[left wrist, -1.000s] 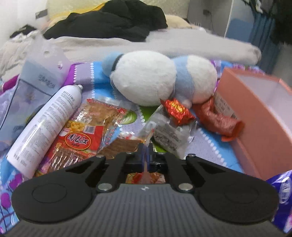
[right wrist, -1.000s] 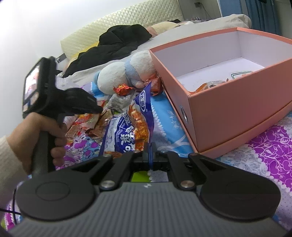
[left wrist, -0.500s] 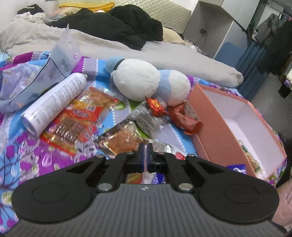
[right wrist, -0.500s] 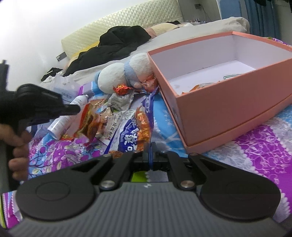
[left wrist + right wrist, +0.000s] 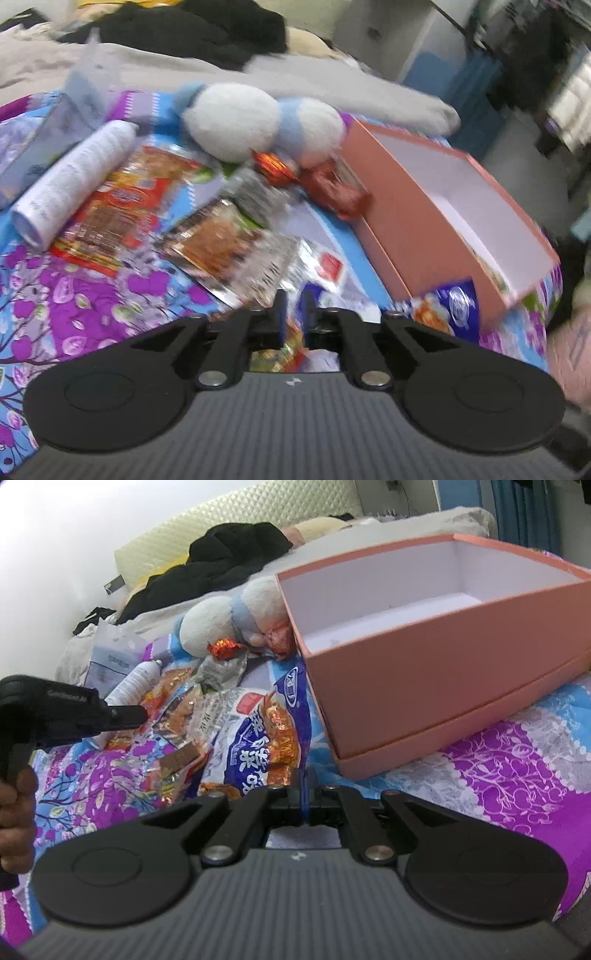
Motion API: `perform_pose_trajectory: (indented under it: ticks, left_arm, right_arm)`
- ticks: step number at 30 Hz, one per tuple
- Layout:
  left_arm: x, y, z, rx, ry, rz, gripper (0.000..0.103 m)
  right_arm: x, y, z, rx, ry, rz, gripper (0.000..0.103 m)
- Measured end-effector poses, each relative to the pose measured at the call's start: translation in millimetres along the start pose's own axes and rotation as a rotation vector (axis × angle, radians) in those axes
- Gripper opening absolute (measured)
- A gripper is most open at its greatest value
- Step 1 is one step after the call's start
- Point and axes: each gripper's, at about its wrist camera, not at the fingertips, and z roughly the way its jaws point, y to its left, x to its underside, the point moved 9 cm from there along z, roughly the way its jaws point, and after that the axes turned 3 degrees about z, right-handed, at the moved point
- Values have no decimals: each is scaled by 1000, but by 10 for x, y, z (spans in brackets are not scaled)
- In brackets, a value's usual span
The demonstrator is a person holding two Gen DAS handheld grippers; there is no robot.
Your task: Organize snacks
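The right gripper (image 5: 303, 786) is pinching the edge of a big blue-and-white snack bag (image 5: 258, 746) (orange food printed on it), which lies on the flowered bedspread (image 5: 517, 775) just beside the open pink box (image 5: 424, 672). The left gripper (image 5: 291, 306) is opening above smaller crinkly packets (image 5: 221, 243), nothing between its fingers.

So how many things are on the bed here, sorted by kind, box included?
Snack packs I can tell apart: 6 (blue bag, red-orange pack, brown pack, grey pack, red foil sweet, dark red pack)
Plush toy: 1
Spray can: 1
Clear pouch: 1
Pink box: 1
Total: 10
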Motion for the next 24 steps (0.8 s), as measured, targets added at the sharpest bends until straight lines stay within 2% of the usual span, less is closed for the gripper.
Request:
perform_pose_trajectory:
  ticks: [1,3,8,13,15,17,18,19,22,24]
  left_arm:
    - [37,-51,20,7,12,31,36]
    - [129,-162,65,-14,35,128,52]
    - [324,-370,151,-37,85,349,52]
    - [394,-368,304,-92,123,459,51]
    - [422,-358,382,-107,144,491,48]
    - [456,-334,445,-126,159,505,33]
    - [469,-309,476,-133,171,500,15]
    - [473,-282,488,-129,175,485,8]
    - [412,-206,414,-123,129,431,3]
    - [360,-111,332,-96,100,334,2]
  right_arm:
    - [8,-8,9,-3,7,3,3]
    - [17,-7,18,-6,11,1,3]
    - [16,-10,18,-9,15,6,3]
    - [11,5,34,-12,18,3,3]
    - [13,2,35,-14,19,3,3]
    - [14,-1,37,-12,20,3,3]
    - [14,-4,40,-12,22,5,3]
    - [13,-8,42,-12,24,6,3]
    - [7,0,40,-12,24,4,3]
    - [6,0,41,-14,26,5,3]
